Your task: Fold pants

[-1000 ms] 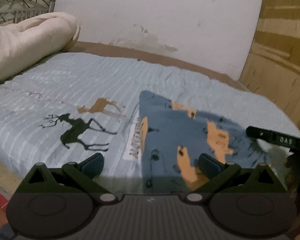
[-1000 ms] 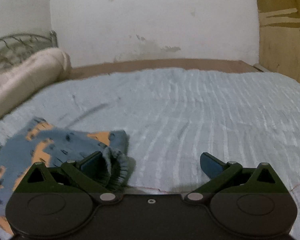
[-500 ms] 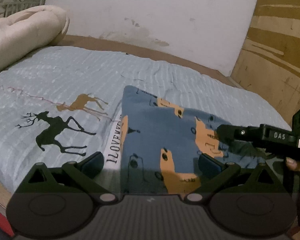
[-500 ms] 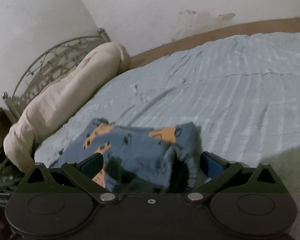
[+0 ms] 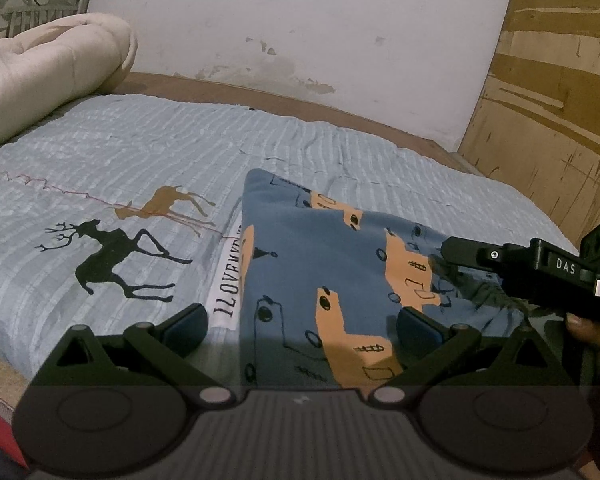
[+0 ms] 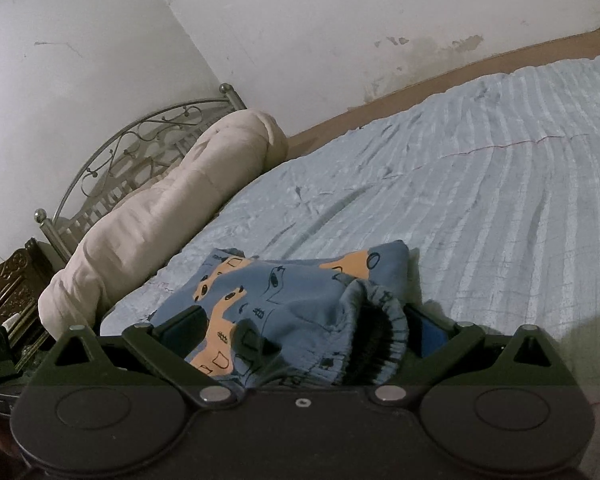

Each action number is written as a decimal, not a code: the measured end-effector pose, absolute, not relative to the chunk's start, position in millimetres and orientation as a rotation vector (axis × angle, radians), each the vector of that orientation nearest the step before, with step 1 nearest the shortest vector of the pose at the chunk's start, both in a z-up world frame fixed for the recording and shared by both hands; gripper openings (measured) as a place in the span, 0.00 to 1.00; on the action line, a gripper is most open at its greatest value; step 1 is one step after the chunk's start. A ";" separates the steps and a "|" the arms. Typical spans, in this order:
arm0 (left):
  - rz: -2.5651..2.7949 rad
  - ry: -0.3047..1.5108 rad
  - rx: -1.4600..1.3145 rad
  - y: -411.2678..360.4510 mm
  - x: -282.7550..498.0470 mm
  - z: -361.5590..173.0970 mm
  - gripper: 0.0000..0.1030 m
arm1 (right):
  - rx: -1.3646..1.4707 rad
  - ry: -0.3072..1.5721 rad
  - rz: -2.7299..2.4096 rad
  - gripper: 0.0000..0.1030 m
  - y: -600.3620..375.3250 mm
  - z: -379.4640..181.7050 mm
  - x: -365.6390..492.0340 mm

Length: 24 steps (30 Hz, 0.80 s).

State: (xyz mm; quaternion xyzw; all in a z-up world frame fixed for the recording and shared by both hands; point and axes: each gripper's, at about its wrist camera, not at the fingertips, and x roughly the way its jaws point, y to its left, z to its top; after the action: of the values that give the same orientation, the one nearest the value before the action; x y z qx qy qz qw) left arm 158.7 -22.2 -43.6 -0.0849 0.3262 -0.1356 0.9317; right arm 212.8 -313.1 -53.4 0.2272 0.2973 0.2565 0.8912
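The blue pants (image 5: 320, 264) with orange and black prints lie folded on the light blue bedspread (image 5: 140, 160). My left gripper (image 5: 300, 324) is open, hovering over their near edge with nothing between the fingers. My right gripper (image 6: 304, 332) is open, its fingers on either side of a bunched, ribbed edge of the pants (image 6: 300, 304), not closed on it. The right gripper also shows in the left wrist view (image 5: 540, 272), at the pants' right side.
A rolled cream duvet (image 6: 160, 216) lies along the metal headboard (image 6: 140, 140). A white wall (image 5: 300, 20) and a wooden panel (image 5: 560, 80) border the bed. Deer prints (image 5: 116, 256) and a text strip (image 5: 232, 280) mark the bedspread left of the pants.
The right gripper has swung left and moved in over the bunched edge of the pants. The left gripper has come closer to the pants' near edge. Both stay open.
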 end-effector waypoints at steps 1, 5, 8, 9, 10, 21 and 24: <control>-0.277 0.668 -0.174 -22.3 158.0 -43.6 0.99 | 0.470 0.613 0.532 0.99 -313.1 -53.7 212.4; -0.277 0.667 -0.174 -22.5 157.5 -43.3 0.99 | 0.461 0.601 0.527 0.99 -312.3 -53.4 209.1; -0.277 0.667 -0.173 -22.3 157.5 -43.5 0.99 | 0.457 0.598 0.516 0.95 -311.7 -53.3 206.9; -0.277 0.667 -0.172 -22.4 157.3 -43.5 0.99 | 0.458 0.597 0.512 0.94 -312.1 -53.1 206.2; -0.277 0.667 -0.173 -22.3 157.4 -43.5 0.99 | 0.460 0.595 0.509 0.92 -312.7 -53.3 205.8; -0.277 0.661 -0.178 -22.1 154.2 -41.7 0.99 | 0.497 0.607 0.452 0.63 -318.8 -59.4 208.9; -0.277 0.656 -0.179 -21.5 152.2 -39.7 0.99 | 0.493 0.613 0.447 0.61 -319.7 -60.1 209.8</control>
State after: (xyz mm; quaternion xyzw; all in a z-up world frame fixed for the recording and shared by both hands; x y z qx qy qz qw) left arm 152.2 -21.5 -39.7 -0.0874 0.3206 -0.1356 0.9334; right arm 209.8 -319.7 -60.1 0.2384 0.2961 0.2161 0.8993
